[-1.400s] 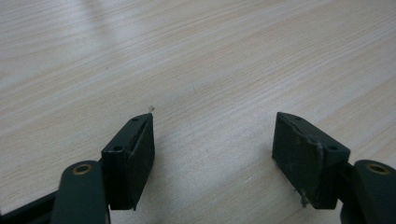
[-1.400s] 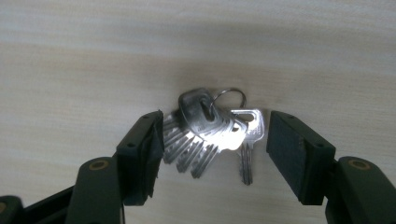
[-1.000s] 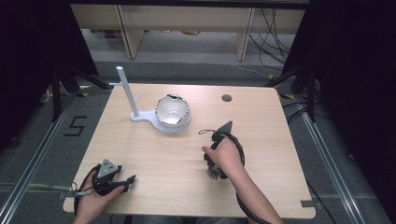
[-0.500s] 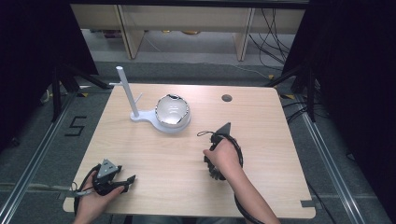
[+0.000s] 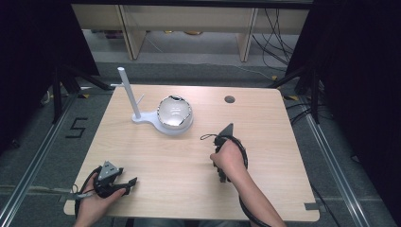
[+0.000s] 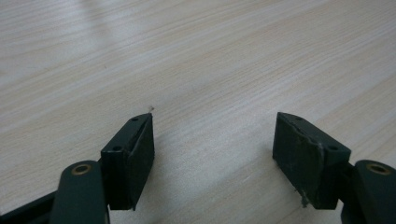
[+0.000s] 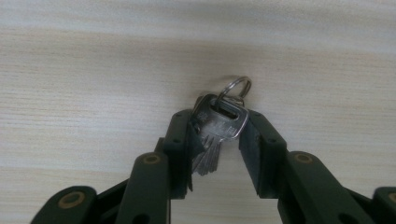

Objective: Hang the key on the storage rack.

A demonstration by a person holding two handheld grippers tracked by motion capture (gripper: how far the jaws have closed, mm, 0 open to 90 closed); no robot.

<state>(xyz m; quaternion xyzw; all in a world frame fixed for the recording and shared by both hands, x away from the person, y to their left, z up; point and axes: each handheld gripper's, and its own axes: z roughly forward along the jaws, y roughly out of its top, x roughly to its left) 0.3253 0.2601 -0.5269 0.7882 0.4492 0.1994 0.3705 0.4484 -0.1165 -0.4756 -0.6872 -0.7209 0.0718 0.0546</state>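
Note:
A small bunch of silver keys (image 7: 219, 128) on a split ring (image 7: 233, 88) lies on the wooden table (image 5: 156, 156). My right gripper (image 7: 217, 140) points down at it. Its jaws have just been closing, and both pads now press the sides of the key heads. In the high view the right gripper (image 5: 221, 176) sits under the person's hand at the table's middle right, the keys hidden beneath it. My left gripper (image 5: 126, 185) rests at the near left corner. In its own view the left gripper (image 6: 215, 149) stands open over bare wood.
A white stand with an upright post (image 5: 128, 92) and a shiny round bowl (image 5: 174, 113) sits at the back left of the table. A small round hole (image 5: 230, 99) lies at the back right. Dark floor and shelving surround the table.
The right gripper's jaws have drawn together under the hand. Neither hand has shifted, and the left gripper is unchanged.

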